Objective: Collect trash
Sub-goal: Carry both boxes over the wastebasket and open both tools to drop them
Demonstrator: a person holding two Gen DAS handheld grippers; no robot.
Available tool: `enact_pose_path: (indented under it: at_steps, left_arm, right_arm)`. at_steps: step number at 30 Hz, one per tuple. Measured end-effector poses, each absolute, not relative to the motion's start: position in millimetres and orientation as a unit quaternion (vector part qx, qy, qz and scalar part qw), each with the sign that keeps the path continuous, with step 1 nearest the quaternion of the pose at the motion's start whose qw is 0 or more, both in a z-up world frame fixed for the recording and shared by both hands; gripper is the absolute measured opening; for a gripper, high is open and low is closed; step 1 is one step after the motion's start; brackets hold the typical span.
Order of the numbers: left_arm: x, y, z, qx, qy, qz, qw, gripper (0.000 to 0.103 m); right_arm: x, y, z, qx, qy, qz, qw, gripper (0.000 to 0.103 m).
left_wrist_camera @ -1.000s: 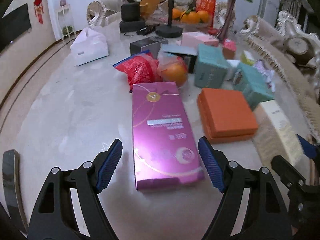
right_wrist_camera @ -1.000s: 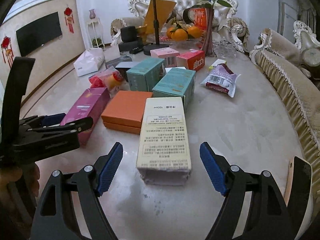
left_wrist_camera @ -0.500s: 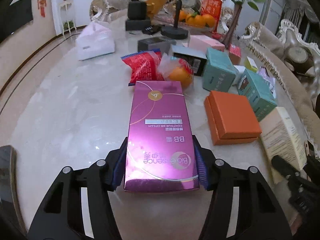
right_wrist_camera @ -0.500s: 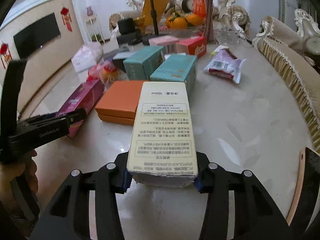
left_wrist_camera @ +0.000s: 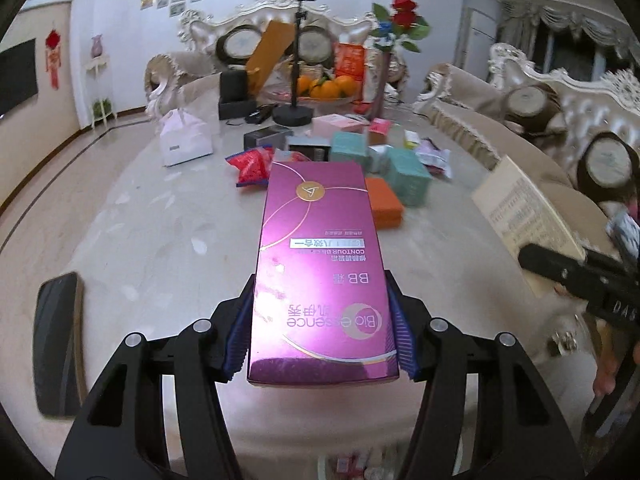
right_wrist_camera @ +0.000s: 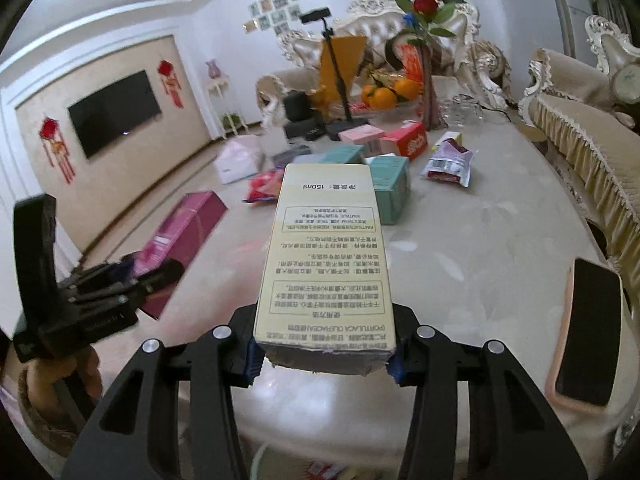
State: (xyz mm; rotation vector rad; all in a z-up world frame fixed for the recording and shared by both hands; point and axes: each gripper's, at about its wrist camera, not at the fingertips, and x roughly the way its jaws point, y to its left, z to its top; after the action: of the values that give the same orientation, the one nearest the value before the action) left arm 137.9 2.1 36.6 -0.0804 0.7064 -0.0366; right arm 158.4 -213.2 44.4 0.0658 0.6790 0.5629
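Observation:
My left gripper (left_wrist_camera: 320, 344) is shut on the near end of a long magenta carton (left_wrist_camera: 320, 248), held clear above the marble table (left_wrist_camera: 160, 232). In the right wrist view my right gripper (right_wrist_camera: 322, 354) is shut on a tall cream carton (right_wrist_camera: 326, 248) with printed text, also lifted off the table. Each view shows the other gripper with its carton: the cream carton (left_wrist_camera: 520, 208) at the right edge of the left view, the magenta carton (right_wrist_camera: 180, 236) at the left of the right view. Further back lie an orange box (left_wrist_camera: 384, 200), teal boxes (left_wrist_camera: 408, 176), a red snack bag (left_wrist_camera: 252, 164) and a purple wrapper (right_wrist_camera: 448, 164).
A phone (left_wrist_camera: 56, 344) lies at the table's left near edge, another phone (right_wrist_camera: 588, 332) at its right near edge. A white bag (left_wrist_camera: 184, 140), a black stand (left_wrist_camera: 294, 112), oranges (left_wrist_camera: 328, 88) and a rose vase (right_wrist_camera: 428, 92) stand at the back. A sofa (right_wrist_camera: 580, 128) runs along the right.
Both grippers closed on their cartons, which lay flat on the table a second ago. Both cartons have since been lifted off the table and drawn back toward its near edge.

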Motion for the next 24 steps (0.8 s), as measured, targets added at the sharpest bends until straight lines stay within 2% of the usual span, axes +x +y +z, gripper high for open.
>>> enact_pose_path:
  at_steps: [6,12,17,24]
  left_arm:
    - [87.8,-6.1,37.8,-0.033,0.346,-0.023,0.937,0.058]
    - [28.0,-24.6,17.7,-0.031,0.386,-0.070,0.920,0.058]
    - [5.7,-45.6,-41.4,-0.038,0.473,-0.104,0.874,0.058]
    - [34.5,-66.6,-139.5,-0.027,0.572,-0.115,0.812,0.058]
  right_arm:
    - [110.3,-212.8,39.1,0.029,0.332,0.295,0.895,0.045]
    - [59.3,-221.0,12.5,0.036,0.385,0.314,0.867,0.045]
    - [46.6,-222.2,-37.6,0.031,0.468,0.300,0.831,0.045]
    - [75.0,-213.9,-134.9,-0.003,0.566,0.244,0.787,0.045]
